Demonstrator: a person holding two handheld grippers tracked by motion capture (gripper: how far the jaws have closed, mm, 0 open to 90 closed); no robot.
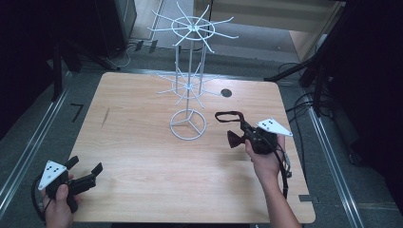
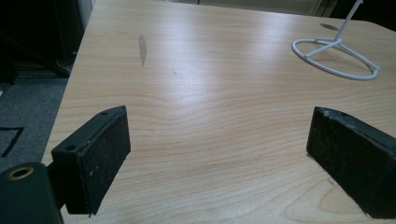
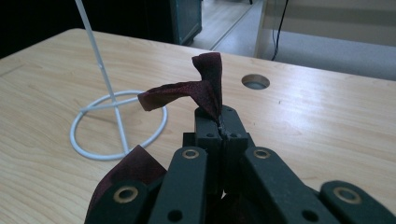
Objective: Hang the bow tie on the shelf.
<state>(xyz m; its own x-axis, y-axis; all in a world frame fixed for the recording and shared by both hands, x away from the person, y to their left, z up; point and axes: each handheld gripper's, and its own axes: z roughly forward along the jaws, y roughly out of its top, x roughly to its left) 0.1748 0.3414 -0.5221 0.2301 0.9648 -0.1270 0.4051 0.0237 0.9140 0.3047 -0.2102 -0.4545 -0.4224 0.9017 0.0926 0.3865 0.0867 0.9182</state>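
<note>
Light wood tabletop (image 1: pixel 142 156), rounded corners, small round hole (image 1: pixel 226 92) toward the far edge, well beyond the right hand-held gripper. A faint dark streak (image 2: pixel 142 46) on the wood, ahead of the left hand-held gripper and off toward its left jaw.

White wire rack (image 1: pixel 189 71), upright near the middle of the far half, ring base (image 1: pixel 188 124) flat on the wood, two tiers of radiating arms up a thin post. Just to the left of the right hand-held gripper, close but apart; far ahead and to the right of the left one.

Right hand-held gripper (image 1: pixel 244 127) over the right half of the tabletop, gripped by the right hand (image 1: pixel 264 159), grey three-cornered plate on top, cable trailing back along the forearm. Jaws pressed fully together on a dark reddish fabric strap (image 3: pixel 201 91): pinched at the tips, one end standing up and folding over to the left, a loop reaching out ahead toward the rack, another part hanging below the jaws on the left.

Left hand-held gripper (image 1: pixel 85 167) at the near left corner, held low by the left hand (image 1: pixel 59 202), jaws spread wide with bare wood between the pads (image 2: pixel 100 163).
</note>
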